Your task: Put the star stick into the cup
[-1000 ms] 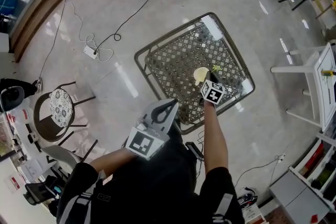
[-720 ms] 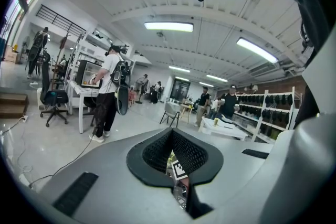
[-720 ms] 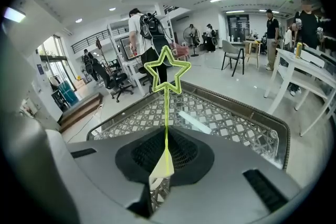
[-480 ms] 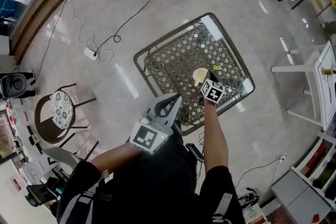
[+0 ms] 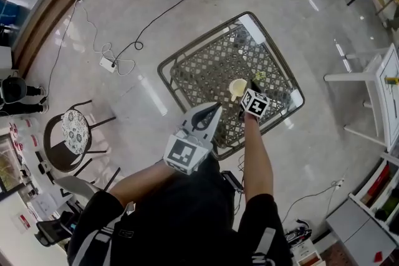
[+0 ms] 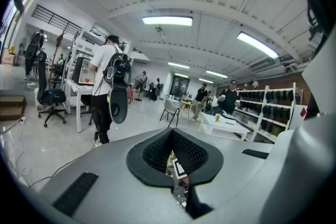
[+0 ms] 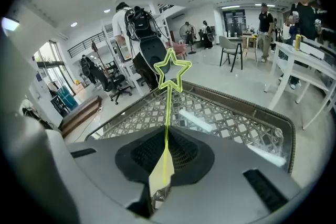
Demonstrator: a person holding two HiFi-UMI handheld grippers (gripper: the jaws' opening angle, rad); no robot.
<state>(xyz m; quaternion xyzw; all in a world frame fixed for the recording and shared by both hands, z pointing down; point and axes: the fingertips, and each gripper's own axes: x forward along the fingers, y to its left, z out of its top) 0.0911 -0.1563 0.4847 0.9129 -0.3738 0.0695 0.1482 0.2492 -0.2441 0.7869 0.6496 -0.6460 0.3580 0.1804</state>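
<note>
1. Our right gripper [image 7: 167,157] is clenched on the thin stem of the star stick [image 7: 170,78], and the green star stands out past its jaws.
2. In the head view the star sits just beside the cup [image 5: 237,88], on its right, and is not yet inside it.
3. The cup stands on the lattice bench [image 5: 206,71].
4. Our left gripper [image 6: 176,165] is closed on nothing, well back from the cup.
5. The pale wedge under the stem in the right gripper view may be the cup; we cannot be sure.
6. We judge the step calls for centring the stick over the cup's mouth and lowering it gently. We should release only once it rests inside, since the cup looks light enough to tip.
</note>
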